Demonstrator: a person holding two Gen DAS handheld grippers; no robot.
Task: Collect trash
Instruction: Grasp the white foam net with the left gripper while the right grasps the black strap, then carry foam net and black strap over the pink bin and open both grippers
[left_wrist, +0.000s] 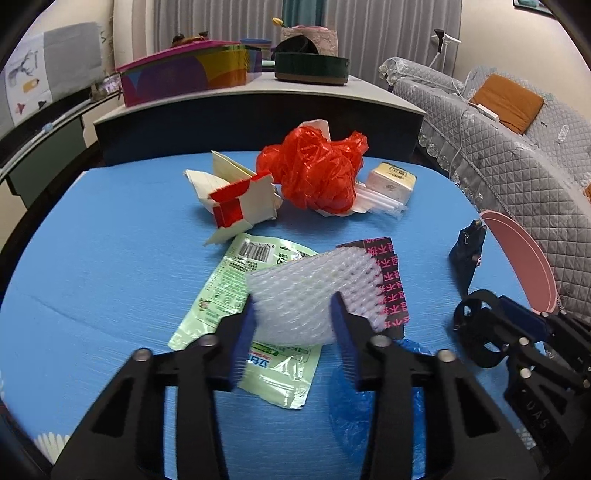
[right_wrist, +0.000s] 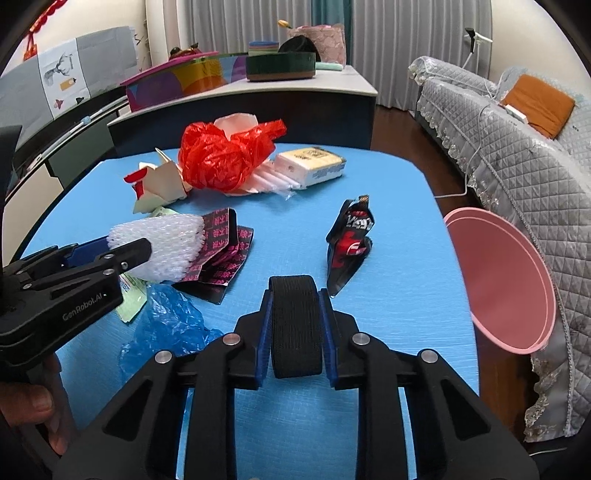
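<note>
My left gripper (left_wrist: 293, 306) is shut on a white foam net sleeve (left_wrist: 314, 288), its blue pads pressing both sides; the same gripper shows in the right wrist view, its fingers (right_wrist: 129, 251) on the sleeve (right_wrist: 162, 243). My right gripper (right_wrist: 295, 295) is shut on a black elastic band roll (right_wrist: 295, 325); in the left wrist view that roll (left_wrist: 476, 325) sits at the right. Under the sleeve lie a green sachet (left_wrist: 229, 288) and a black-and-pink wrapper (right_wrist: 225, 254). A crumpled blue bag (right_wrist: 166, 325) lies on the blue table (right_wrist: 388, 229). A pink bin (right_wrist: 506, 280) stands at the right edge.
Farther back lie a red plastic bag (left_wrist: 317, 170), a torn red-and-white carton (left_wrist: 240, 199), straws (left_wrist: 376, 201) and a tissue pack (right_wrist: 314, 164). A black-red snack wrapper (right_wrist: 349, 240) stands mid-table. A grey quilted sofa (right_wrist: 517, 155) flanks the right; a dark counter (left_wrist: 258, 110) stands behind.
</note>
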